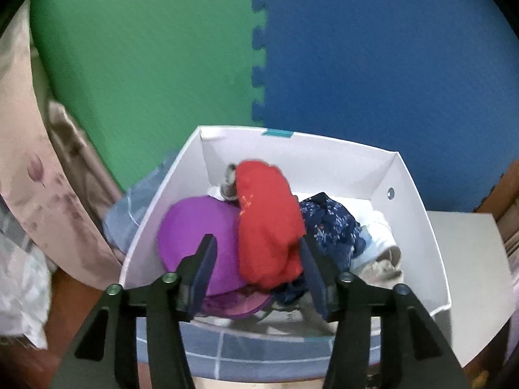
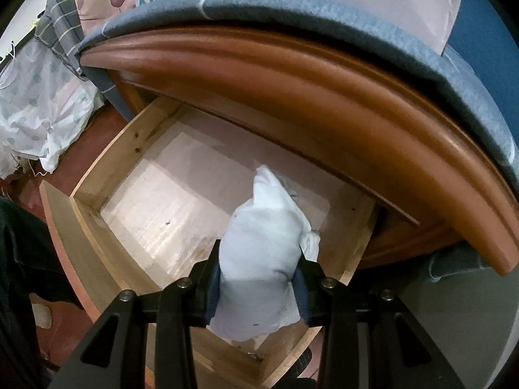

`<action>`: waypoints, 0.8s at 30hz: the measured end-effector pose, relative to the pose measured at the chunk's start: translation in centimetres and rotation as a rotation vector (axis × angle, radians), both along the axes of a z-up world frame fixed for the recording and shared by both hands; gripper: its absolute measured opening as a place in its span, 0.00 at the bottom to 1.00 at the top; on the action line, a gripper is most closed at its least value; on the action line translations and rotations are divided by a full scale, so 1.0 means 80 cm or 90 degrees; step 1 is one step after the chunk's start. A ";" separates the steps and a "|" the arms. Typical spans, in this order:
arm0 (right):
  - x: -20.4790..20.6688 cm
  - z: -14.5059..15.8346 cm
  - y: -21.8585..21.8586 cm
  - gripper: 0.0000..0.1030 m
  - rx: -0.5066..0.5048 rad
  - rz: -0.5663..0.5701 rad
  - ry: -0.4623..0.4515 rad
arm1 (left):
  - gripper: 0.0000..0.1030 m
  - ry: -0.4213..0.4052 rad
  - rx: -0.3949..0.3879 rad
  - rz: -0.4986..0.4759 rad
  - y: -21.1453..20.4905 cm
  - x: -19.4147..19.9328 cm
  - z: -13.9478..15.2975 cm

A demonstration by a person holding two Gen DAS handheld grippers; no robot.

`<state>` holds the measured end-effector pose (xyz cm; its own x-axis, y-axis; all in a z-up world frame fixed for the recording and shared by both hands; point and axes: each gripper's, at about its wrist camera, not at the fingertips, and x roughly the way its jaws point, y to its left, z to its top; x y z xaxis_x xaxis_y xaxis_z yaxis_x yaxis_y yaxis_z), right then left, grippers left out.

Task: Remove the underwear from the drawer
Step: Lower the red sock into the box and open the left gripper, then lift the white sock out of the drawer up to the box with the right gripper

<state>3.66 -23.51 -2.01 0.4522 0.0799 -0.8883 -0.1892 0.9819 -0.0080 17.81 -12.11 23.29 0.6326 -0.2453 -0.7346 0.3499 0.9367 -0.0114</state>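
Observation:
In the left wrist view a white box (image 1: 418,207) holds several pieces of underwear: a red one (image 1: 266,220) on top, a purple one (image 1: 194,227), a dark blue patterned one (image 1: 331,223) and pale ones at the right. My left gripper (image 1: 258,249) is open just above the pile, its fingers either side of the red piece's near end. In the right wrist view my right gripper (image 2: 258,259) is shut on a pale blue-white underwear (image 2: 262,243) and holds it over the open wooden drawer (image 2: 97,168), whose floor is otherwise bare.
The box stands on a blue-grey checked cloth (image 1: 259,347) against green (image 1: 146,64) and blue (image 1: 389,64) foam mats. A brown wooden top edge (image 2: 292,90) overhangs the drawer. White patterned fabric (image 2: 42,116) lies left of the drawer. A floral curtain (image 1: 29,162) hangs at the left.

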 end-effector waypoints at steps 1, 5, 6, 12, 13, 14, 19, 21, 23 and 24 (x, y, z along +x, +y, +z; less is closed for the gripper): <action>-0.001 0.001 0.000 0.37 0.002 -0.002 -0.004 | 0.56 -0.012 0.007 -0.002 0.002 -0.007 0.004; -0.008 0.009 -0.002 0.37 0.010 -0.012 -0.017 | 0.65 -0.047 0.016 -0.008 0.017 -0.046 0.022; -0.011 0.012 -0.001 0.37 0.005 -0.013 -0.022 | 0.67 -0.063 0.023 -0.011 0.023 -0.060 0.026; -0.026 0.037 0.007 0.37 -0.012 -0.032 -0.056 | 0.83 -0.089 0.046 -0.005 0.067 -0.127 0.023; -0.030 0.043 0.007 0.37 0.000 -0.041 -0.056 | 0.86 -0.087 0.043 -0.003 0.079 -0.139 0.016; -0.035 0.051 0.006 0.37 0.009 -0.048 -0.061 | 0.87 -0.085 0.045 0.002 0.090 -0.149 0.008; -0.056 0.104 0.001 0.37 0.024 -0.059 -0.081 | 0.88 -0.075 0.065 0.040 0.130 -0.188 -0.044; -0.062 0.136 -0.001 0.37 0.024 -0.061 -0.098 | 0.88 -0.062 0.082 0.050 0.139 -0.201 -0.067; -0.070 0.177 0.000 0.37 0.025 -0.059 -0.125 | 0.88 -0.060 0.097 0.058 0.144 -0.210 -0.085; -0.073 0.200 -0.001 0.37 0.028 -0.060 -0.141 | 0.88 -0.062 0.105 0.059 0.146 -0.215 -0.093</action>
